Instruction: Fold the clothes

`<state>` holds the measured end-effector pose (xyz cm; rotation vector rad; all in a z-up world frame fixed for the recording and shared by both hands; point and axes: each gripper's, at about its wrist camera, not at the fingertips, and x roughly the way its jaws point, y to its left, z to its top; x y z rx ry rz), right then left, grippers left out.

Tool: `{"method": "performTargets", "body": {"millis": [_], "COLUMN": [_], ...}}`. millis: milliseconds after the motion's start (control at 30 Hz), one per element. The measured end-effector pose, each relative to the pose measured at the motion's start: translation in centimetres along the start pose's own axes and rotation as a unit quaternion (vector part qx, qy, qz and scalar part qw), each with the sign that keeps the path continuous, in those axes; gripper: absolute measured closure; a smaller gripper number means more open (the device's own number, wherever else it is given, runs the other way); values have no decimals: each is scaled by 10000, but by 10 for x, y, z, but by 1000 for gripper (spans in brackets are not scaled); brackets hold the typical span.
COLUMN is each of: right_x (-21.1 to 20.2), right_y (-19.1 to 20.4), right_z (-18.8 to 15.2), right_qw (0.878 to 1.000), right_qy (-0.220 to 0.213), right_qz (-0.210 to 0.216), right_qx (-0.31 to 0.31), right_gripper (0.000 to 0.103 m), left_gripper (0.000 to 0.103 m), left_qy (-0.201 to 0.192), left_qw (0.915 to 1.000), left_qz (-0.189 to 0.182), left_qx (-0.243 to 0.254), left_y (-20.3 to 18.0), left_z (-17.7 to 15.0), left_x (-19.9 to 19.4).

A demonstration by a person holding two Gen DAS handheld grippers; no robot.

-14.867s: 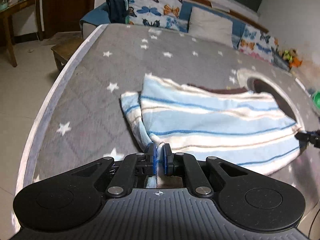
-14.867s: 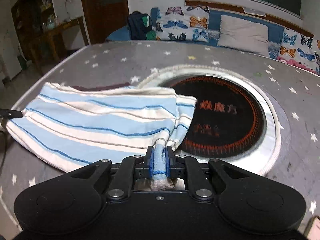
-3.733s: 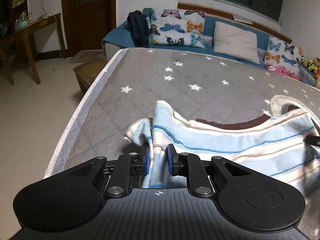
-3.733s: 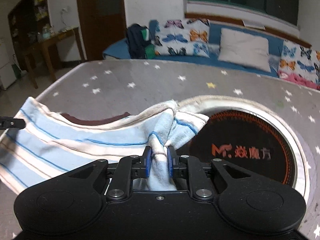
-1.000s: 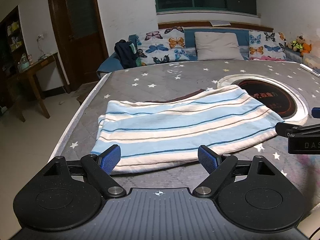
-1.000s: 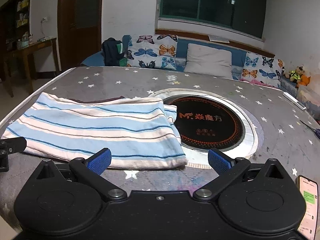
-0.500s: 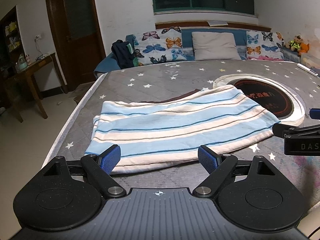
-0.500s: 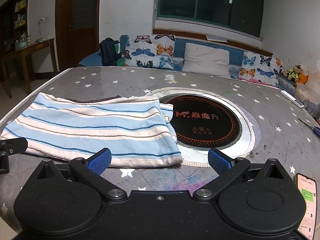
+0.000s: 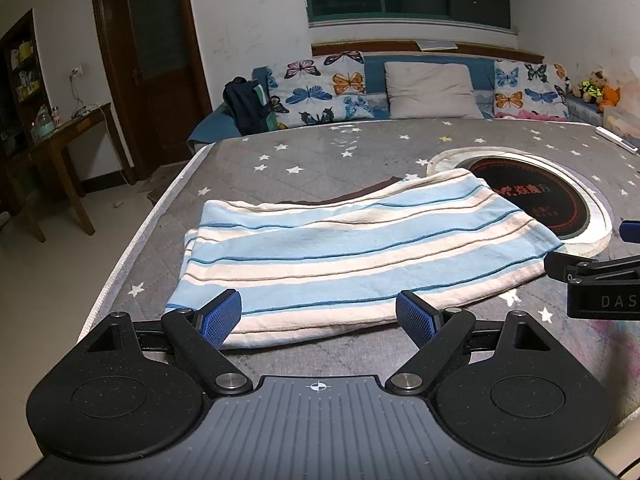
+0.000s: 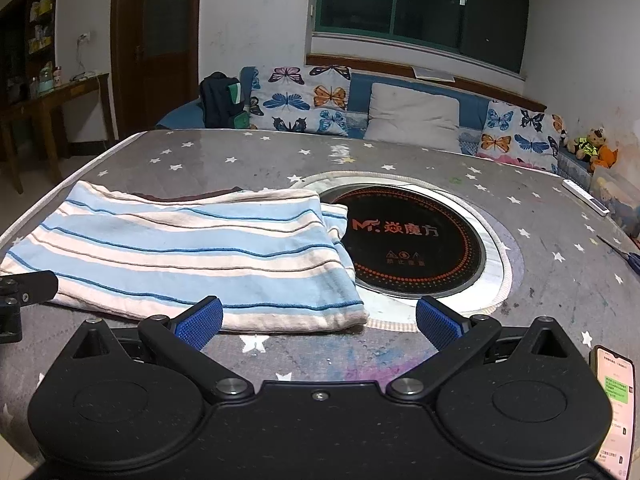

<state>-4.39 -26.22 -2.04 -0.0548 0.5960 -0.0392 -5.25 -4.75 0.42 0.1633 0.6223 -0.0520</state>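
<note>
Left gripper spread wide, empty. Right gripper likewise spread, gripping nothing. Striped cloth folded flat on star-patterned table, one end overlapping round black cooktop.

The folded cloth is striped in pale blue and cream, with thin darker blue and brown lines; a dark maroon layer shows at its far edge. The tabletop is grey, sprinkled with white stars. The round plate is black with red-orange lettering and a white rim. Both tongs, left and right, are black with blue ribbed pads. The cushions carry multicoloured butterflies on white.
</note>
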Motion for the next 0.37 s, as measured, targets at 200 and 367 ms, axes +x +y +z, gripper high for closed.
{"method": "performTargets", "body": {"millis": [200, 367], "right_x": [0, 1], "right_y": [2, 4], "right_z": [0, 1], "right_qw": [10000, 10000], "right_qy": [10, 18], "right_qz": [2, 3], "right_qx": [-13, -24], "right_gripper": [0, 0], "left_gripper": [18, 18], "left_qy": [-12, -72], "left_qw": [10000, 10000], "left_qz": [19, 44], "left_qx": [-11, -22], "left_y": [3, 3], "left_z": [1, 2], "left_x": [4, 3]}}
